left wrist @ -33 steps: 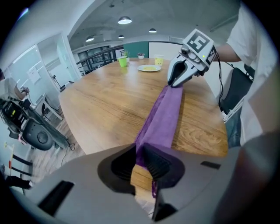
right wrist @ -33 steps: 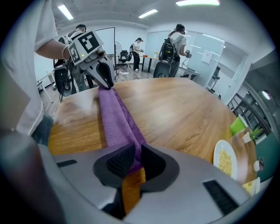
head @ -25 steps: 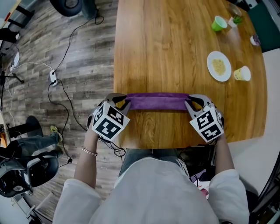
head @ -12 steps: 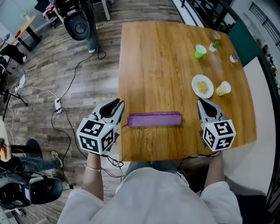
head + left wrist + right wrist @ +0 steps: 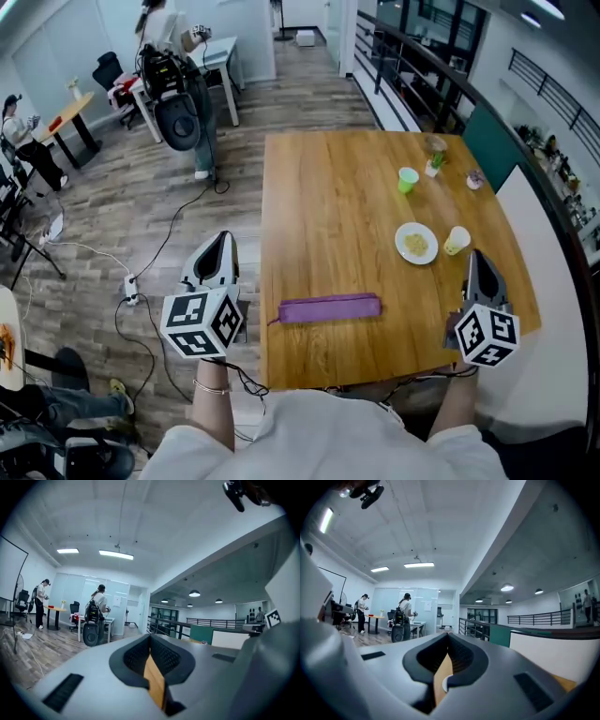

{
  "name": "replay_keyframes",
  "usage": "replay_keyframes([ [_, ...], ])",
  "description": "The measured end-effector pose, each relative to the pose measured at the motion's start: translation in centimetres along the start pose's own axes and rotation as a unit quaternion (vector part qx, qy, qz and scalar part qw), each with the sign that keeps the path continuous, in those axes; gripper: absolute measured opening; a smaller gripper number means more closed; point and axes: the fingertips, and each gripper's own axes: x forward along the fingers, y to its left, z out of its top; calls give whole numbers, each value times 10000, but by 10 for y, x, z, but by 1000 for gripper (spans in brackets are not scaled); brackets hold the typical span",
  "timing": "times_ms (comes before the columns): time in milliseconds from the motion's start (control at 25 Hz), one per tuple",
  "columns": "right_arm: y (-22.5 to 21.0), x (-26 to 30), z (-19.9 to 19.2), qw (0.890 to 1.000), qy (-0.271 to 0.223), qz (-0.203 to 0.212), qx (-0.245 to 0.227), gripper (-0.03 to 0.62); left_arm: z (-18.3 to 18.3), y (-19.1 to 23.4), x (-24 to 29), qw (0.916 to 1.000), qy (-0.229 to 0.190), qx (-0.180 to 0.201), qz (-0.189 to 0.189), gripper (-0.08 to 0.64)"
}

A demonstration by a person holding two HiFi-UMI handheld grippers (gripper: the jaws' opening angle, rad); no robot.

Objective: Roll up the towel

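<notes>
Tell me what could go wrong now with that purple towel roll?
The towel roll lies free; the left gripper and right gripper are both shut, empty and away from it, so it might loosen. It rests near the front edge of the table, where a bump could push it off.

The wooden bench [image 5: 328, 216] fills the middle of the head view. A purple towel [image 5: 330, 308], rolled into a long bar, lies crosswise near the bench's lower edge. Toward the right sit a white plate [image 5: 415, 243] of pale food, a yellowish cup [image 5: 457, 240] just beside it, and a green cup [image 5: 407, 179] farther up.
</notes>
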Motion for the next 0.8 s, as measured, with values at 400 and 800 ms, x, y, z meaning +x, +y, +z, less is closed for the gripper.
replay_keyframes([
  [400,-17,-27,-17,9986,-240,-467,8,0,-2,6,-20,9987,-405,86,287,3],
  [800,-22,-35,-21,9972,-47,-727,-150,-2,-4,5,-24,9984,-399,126,384,3],
])
